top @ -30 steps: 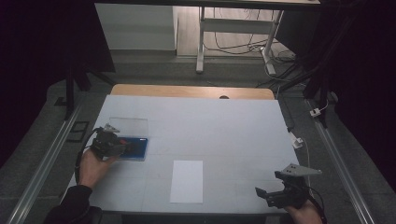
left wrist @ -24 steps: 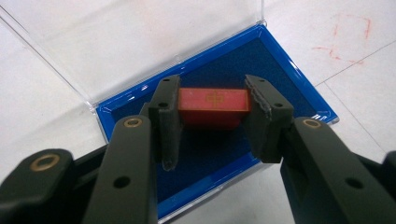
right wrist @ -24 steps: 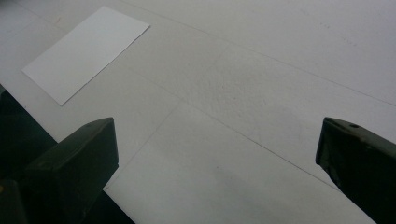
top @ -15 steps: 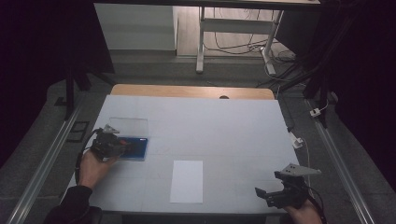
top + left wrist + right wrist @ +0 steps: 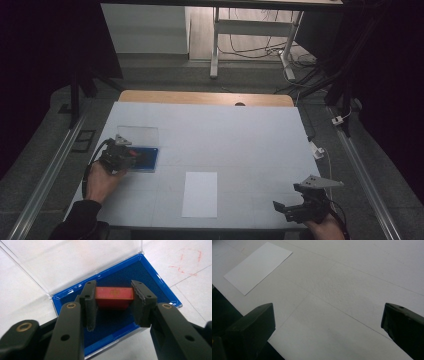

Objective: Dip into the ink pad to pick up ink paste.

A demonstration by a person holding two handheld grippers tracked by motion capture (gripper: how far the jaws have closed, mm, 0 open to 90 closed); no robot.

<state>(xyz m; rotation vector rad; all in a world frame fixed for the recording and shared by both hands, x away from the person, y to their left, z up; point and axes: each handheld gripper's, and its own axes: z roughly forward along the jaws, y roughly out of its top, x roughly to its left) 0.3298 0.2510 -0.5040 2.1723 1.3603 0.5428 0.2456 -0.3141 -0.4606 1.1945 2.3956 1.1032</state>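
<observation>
Nothing has shifted since the earlier frame. Left gripper (image 5: pixel 113 302) fingers pinch the red block (image 5: pixel 114 298) between them, over the blue case (image 5: pixel 160 287). Right gripper (image 5: pixel 327 322) fingers spread wide above bare tabletop (image 5: pixel 352 277).

I'm working in what looks like a lab or test room set up for recording. The table (image 5: pixel 240 130) is covered in plain white sheeting, metal rails (image 5: pixel 47 175) run along both sides, and at twelve o'clock loose cables (image 5: pixel 250 47) trail over the floor under a white metal frame (image 5: pixel 216 45), all dimly lit.
</observation>
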